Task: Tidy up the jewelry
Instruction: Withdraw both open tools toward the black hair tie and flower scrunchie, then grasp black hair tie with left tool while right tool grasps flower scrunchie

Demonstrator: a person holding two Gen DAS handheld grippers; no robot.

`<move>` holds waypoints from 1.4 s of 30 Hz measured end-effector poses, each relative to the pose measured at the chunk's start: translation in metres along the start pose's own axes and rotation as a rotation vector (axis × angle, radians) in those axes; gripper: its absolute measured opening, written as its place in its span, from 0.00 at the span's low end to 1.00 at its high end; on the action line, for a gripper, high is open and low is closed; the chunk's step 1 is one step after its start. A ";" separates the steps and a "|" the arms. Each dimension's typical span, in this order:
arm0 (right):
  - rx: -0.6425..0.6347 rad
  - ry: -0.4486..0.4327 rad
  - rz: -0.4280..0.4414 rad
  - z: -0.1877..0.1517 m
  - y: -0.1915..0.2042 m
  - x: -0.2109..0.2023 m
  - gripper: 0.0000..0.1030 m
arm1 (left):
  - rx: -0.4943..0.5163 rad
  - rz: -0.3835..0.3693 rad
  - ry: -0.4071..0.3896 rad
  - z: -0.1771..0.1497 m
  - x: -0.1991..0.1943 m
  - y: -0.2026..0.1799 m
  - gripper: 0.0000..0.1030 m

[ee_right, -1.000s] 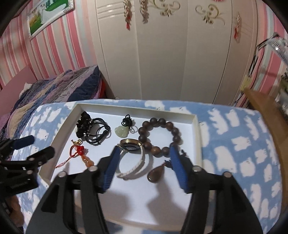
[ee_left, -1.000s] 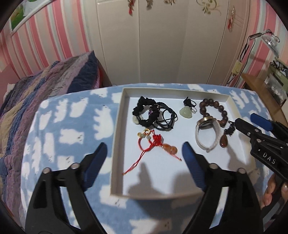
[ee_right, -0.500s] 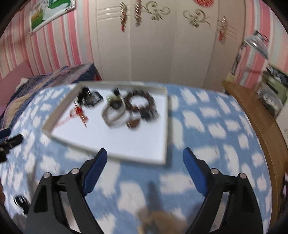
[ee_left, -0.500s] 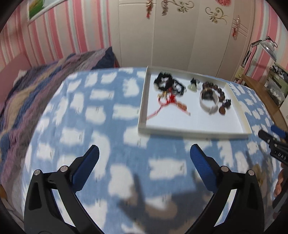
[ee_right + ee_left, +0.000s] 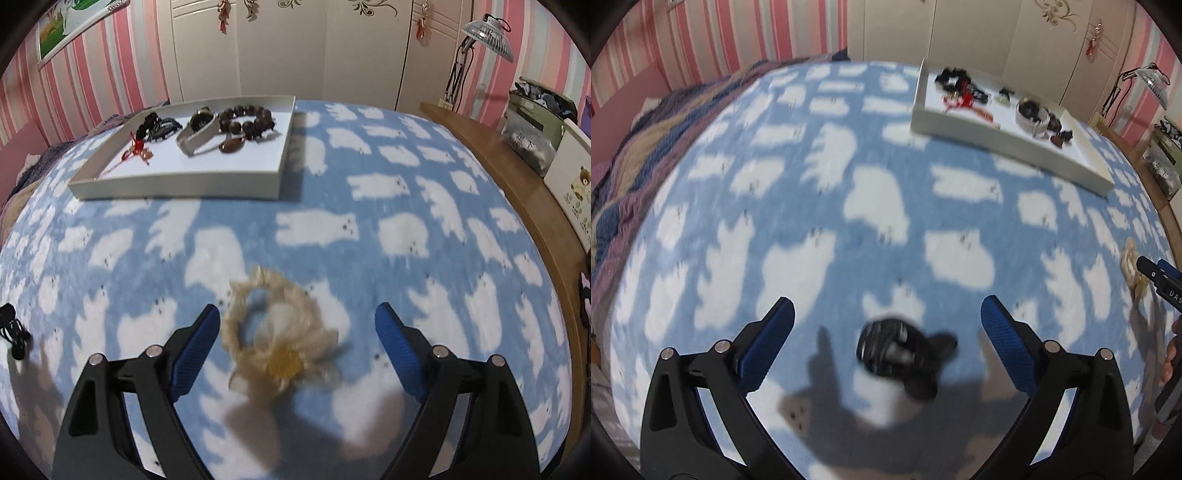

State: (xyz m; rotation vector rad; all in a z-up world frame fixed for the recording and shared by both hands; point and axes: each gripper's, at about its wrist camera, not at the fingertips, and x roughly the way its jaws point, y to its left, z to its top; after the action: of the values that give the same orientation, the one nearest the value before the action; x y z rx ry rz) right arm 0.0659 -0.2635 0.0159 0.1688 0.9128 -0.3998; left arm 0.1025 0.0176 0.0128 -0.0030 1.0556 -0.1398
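A white tray [image 5: 1008,142] [image 5: 177,184] holds several jewelry pieces: a dark bead bracelet [image 5: 245,118], a white-strap watch [image 5: 197,129], a red tassel charm [image 5: 138,147] and black cords [image 5: 159,125]. My left gripper [image 5: 886,332] is open, low over the blanket, with a black hair tie [image 5: 901,356] lying between its fingers. My right gripper [image 5: 297,332] is open, with a cream flower hair tie [image 5: 275,332] between its fingers. The black tie also shows in the right wrist view [image 5: 14,332]. Both ties look blurred.
A blue blanket with white bear shapes [image 5: 369,229] covers the surface. A wooden ledge [image 5: 517,177] with bags and a box runs along the right. A striped quilt [image 5: 635,155] lies at the left. White wardrobes stand behind.
Both grippers have pulled back from the tray toward the near side of the blanket and dropped lower. A black hair tie and a cream flower tie have come between their open fingers.
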 end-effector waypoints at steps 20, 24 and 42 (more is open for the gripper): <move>0.004 0.076 0.001 -0.017 0.005 0.013 0.74 | 0.099 0.001 0.037 -0.027 0.013 -0.024 0.75; 0.007 0.090 0.032 -0.016 0.005 0.017 0.64 | 0.097 0.004 0.038 -0.024 0.014 -0.022 0.69; -0.040 0.089 0.068 -0.004 0.011 0.024 0.29 | 0.120 0.024 0.030 -0.009 0.019 -0.022 0.56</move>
State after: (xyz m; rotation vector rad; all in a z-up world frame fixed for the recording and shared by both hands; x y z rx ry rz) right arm 0.0807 -0.2582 -0.0053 0.1818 0.9989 -0.3125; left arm 0.1015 -0.0056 -0.0063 0.1201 1.0759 -0.1815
